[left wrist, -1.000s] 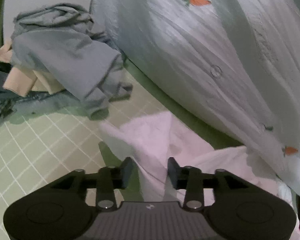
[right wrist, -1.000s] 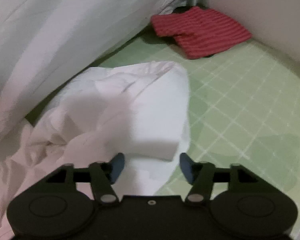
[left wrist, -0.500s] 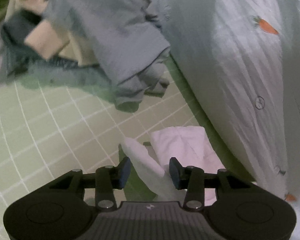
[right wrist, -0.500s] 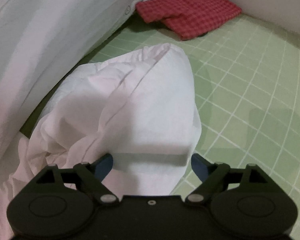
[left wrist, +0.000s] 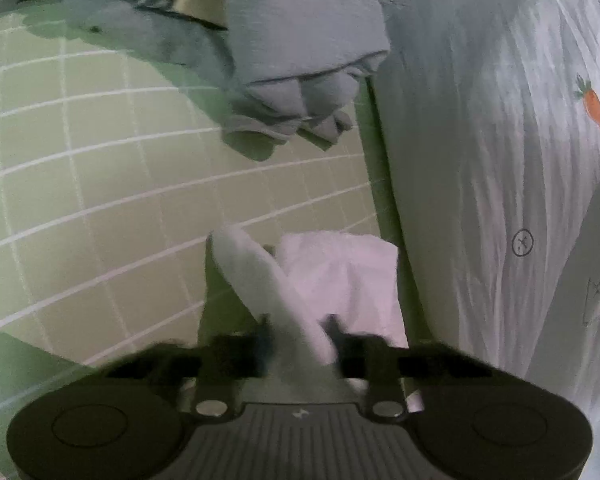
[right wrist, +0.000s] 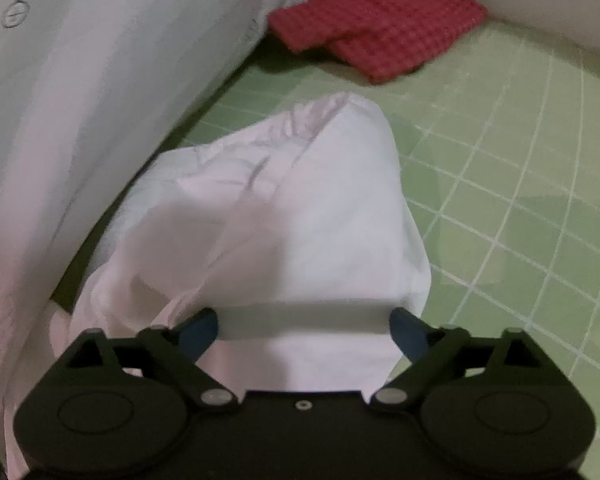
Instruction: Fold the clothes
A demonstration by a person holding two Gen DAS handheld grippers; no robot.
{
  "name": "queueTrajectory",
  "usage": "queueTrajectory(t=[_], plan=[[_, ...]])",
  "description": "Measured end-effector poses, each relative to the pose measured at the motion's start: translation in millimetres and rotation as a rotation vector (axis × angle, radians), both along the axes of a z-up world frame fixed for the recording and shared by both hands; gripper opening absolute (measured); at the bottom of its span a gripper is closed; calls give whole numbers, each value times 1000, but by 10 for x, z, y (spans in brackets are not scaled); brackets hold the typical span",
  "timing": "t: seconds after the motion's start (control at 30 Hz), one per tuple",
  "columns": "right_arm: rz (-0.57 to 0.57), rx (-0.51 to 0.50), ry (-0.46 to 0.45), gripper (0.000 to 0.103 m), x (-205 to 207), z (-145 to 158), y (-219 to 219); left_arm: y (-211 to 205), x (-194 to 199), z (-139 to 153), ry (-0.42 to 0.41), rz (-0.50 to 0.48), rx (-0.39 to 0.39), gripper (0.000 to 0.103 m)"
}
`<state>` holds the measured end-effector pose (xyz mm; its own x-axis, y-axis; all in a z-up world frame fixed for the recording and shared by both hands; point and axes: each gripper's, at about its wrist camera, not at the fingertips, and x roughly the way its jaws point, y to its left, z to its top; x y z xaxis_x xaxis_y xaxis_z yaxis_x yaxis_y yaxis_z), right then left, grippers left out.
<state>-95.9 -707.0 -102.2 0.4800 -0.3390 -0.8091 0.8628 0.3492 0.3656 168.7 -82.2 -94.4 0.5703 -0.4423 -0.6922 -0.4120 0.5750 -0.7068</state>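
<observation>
A white garment (right wrist: 284, 216) lies bunched on the green gridded mat (right wrist: 520, 200). My right gripper (right wrist: 304, 326) is open wide, its blue-padded fingers either side of the garment's near folded edge. In the left wrist view a white end of the garment (left wrist: 332, 276) sits between the blurred fingers of my left gripper (left wrist: 300, 340), which stand apart with cloth between them. I cannot tell whether they pinch it.
A pale carrot-print shirt worn by the person (left wrist: 500, 160) fills the side of both views (right wrist: 100, 100). A pile of grey and beige clothes (left wrist: 292, 40) lies ahead on the left. A folded red checked garment (right wrist: 380, 24) lies at the far corner by a white wall.
The left gripper has swung toward the grey pile, carrying the white end along. The right gripper's jaws have opened wider and the white garment has drawn closer.
</observation>
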Motion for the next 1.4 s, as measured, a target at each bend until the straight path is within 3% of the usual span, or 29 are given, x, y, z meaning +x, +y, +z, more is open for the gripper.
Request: queueTrajectory(t=[0.1,0.13,0.23,0.27,0.33,0.4,0.53,0.67,0.77,0.87,0.97,1.1,1.17,1.3,1.37,1.4], plan=[[-8,40,-16,96,117,-87,-114,-138,149,4,-11,-22,16,9],[-8,54,-31,91,176,-112,-139,-191,206,0,-15,-22,12,9],[18,86,-76,60,381,-129,-170,-363,438,-19,-30,-26,-3,7],[31,53,-85,46,436,-49,-156,-426,533,-25,-36,-30,-6,7],[59,-11,-104,31,545,110,-127,-591,785,-16,-58,-50,3,6],[87,-75,-122,28,654,269,-98,-777,1057,9,-80,-69,3,6],[142,-204,-159,5,872,588,-41,-1071,1421,349,-185,-107,21,5],[198,-332,-196,3,1091,907,17,-978,1251,901,-334,-126,105,5],[226,-375,-202,0,1048,1002,87,-596,782,1188,-393,-84,145,5],[236,-349,-179,0,740,912,192,-239,170,1314,-424,-59,232,5],[246,-322,-157,0,431,823,297,-54,-429,1143,-374,-69,324,5],[260,-286,-128,8,19,703,436,-22,-861,886,-296,-94,356,5],[267,-269,-113,32,-186,643,506,-17,-1025,795,-267,-110,370,6],[282,-231,-86,56,-552,519,635,-18,-1250,672,-230,-136,392,6],[277,-205,-90,78,-407,448,626,5,-1272,666,-226,-132,389,7],[269,-193,-94,81,-321,417,619,20,-1284,666,-224,-130,388,7]])
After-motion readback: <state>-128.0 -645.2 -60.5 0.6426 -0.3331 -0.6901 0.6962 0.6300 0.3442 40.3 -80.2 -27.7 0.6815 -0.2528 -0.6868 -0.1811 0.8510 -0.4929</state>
